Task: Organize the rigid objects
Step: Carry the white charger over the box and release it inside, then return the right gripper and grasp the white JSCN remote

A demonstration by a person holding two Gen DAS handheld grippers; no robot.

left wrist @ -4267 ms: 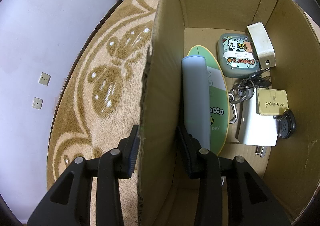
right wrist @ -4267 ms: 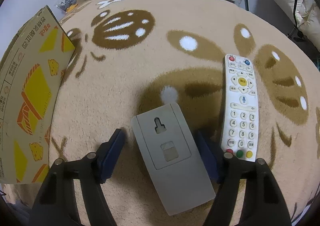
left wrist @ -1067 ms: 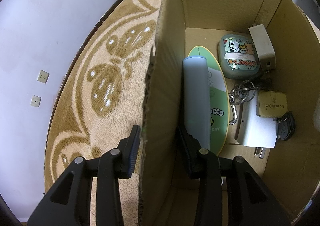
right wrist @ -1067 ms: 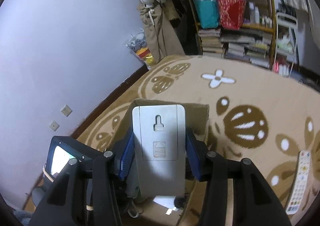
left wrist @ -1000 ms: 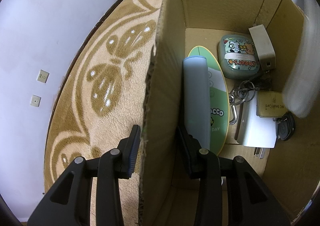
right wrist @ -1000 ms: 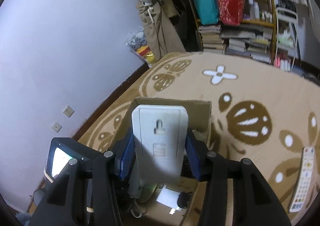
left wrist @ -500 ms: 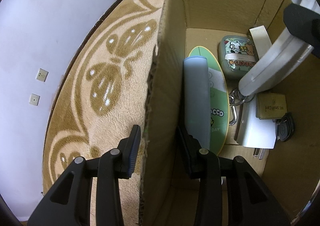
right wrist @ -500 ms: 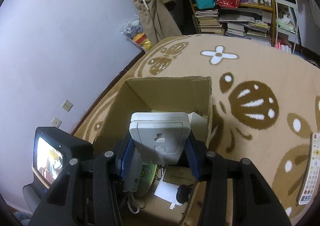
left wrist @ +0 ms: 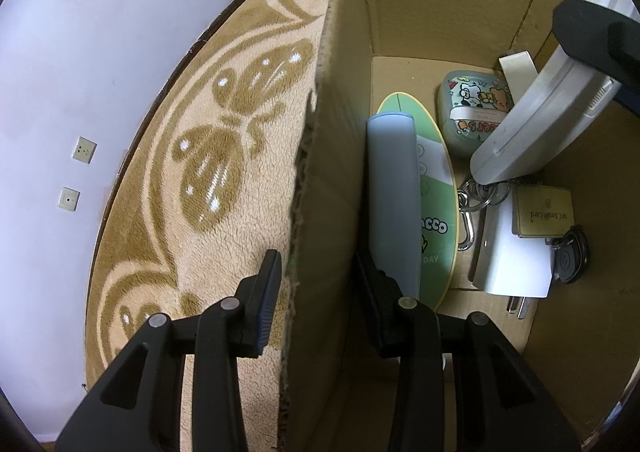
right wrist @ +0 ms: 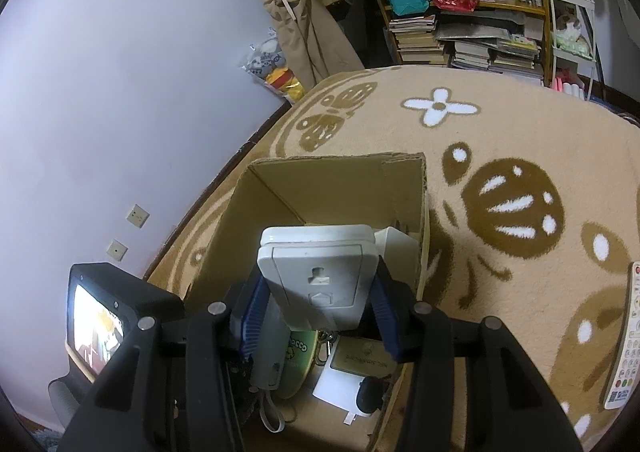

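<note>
An open cardboard box [left wrist: 320, 212] stands on the patterned carpet. My left gripper [left wrist: 316, 264] straddles its left wall, one finger outside and one inside, shut on the cardboard. My right gripper [right wrist: 316, 304] is shut on a flat grey-white device [right wrist: 320, 272] with a hanging slot on its back. In the left wrist view the device [left wrist: 532, 124] slants down into the box from the upper right, its lower end just above the key ring [left wrist: 476, 196]. Whether they touch I cannot tell.
Inside the box lie a grey-blue handset [left wrist: 392, 196], a green oval board [left wrist: 434, 188], a cartoon case [left wrist: 468, 112], a white charger [left wrist: 512, 260], a gold card [left wrist: 542, 212] and a black fob [left wrist: 570, 256]. A white remote [right wrist: 626, 348] lies on the carpet, right. Bookshelves [right wrist: 472, 24] stand behind.
My right gripper has tipped downward and brought the grey-white device over the box and down into it. The device entered the left wrist view from the right. The left gripper kept still.
</note>
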